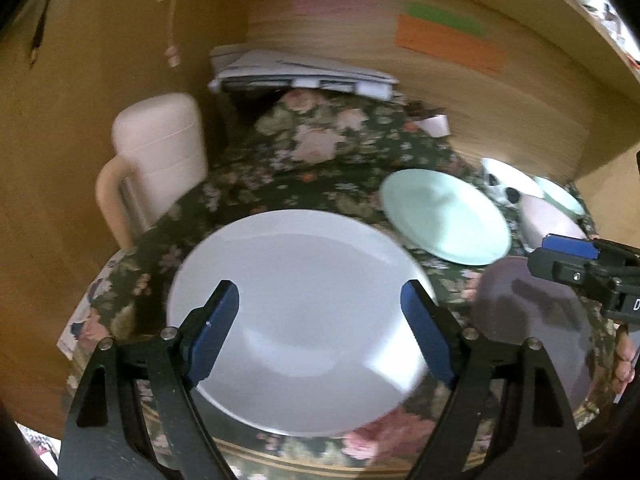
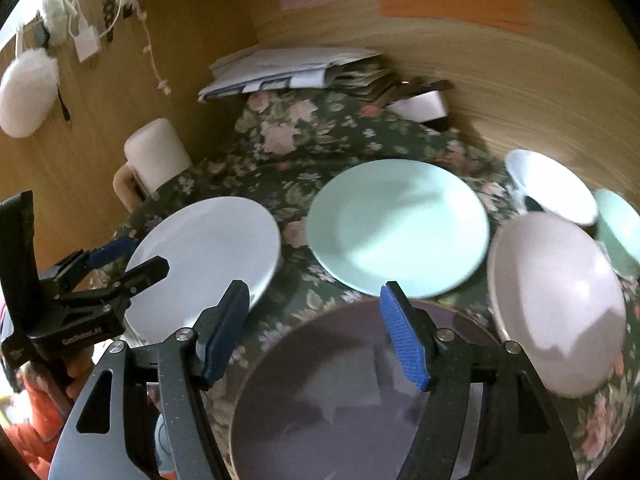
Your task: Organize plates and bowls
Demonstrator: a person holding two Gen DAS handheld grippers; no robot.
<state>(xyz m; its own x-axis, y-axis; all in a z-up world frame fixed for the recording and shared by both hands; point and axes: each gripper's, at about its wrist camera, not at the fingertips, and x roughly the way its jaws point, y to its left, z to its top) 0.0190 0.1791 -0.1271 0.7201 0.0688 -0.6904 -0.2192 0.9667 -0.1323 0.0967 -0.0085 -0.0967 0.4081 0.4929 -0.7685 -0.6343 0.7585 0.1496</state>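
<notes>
Both hand-held grippers are hovering over a table draped in a floral cloth (image 1: 320, 140), and both are empty. The left gripper (image 1: 320, 328) is standing wide open, with nothing pressed between its blue pads. Directly beneath and between its jaws, a white plate (image 1: 296, 320) is lying flat on the cloth. The right gripper (image 2: 316, 332) is also standing open and holding nothing. A dark purple plate (image 2: 340, 392) is lying flat below its jaws. Beyond those jaws, a mint-green plate (image 2: 400, 228) is resting apart from the others. Off the right jaw, a pale pink bowl (image 2: 560, 300) is sitting upright, with a white bowl (image 2: 552, 184) and a mint bowl (image 2: 620, 228) behind it. The dishes are lying singly, so the sorting appears unfinished; each gripper seems positioned above the plate it could take.
</notes>
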